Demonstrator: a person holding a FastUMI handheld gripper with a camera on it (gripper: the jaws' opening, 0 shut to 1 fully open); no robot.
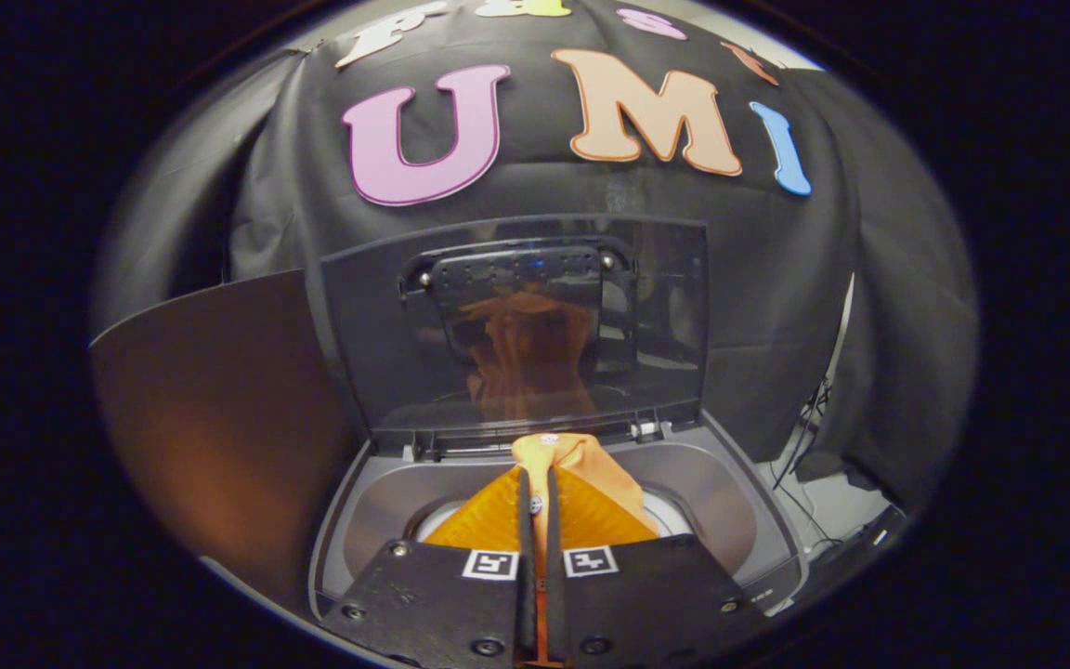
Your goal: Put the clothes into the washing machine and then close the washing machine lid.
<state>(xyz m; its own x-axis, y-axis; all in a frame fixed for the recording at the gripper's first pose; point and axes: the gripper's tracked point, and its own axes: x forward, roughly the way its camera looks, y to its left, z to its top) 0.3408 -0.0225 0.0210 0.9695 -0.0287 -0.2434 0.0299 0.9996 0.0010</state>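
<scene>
Seen from the gripper view, an orange garment is pinched between the two fingers of the gripper, which are pressed nearly together with only a thin strip of cloth showing in the slit. The cloth is held directly above the round opening of the washing machine, bunched just beyond the fingertips. The dark, glossy lid is stood upright behind the tub, and an orange reflection of the garment is caught in it. A grey panel is seen beside the machine.
</scene>
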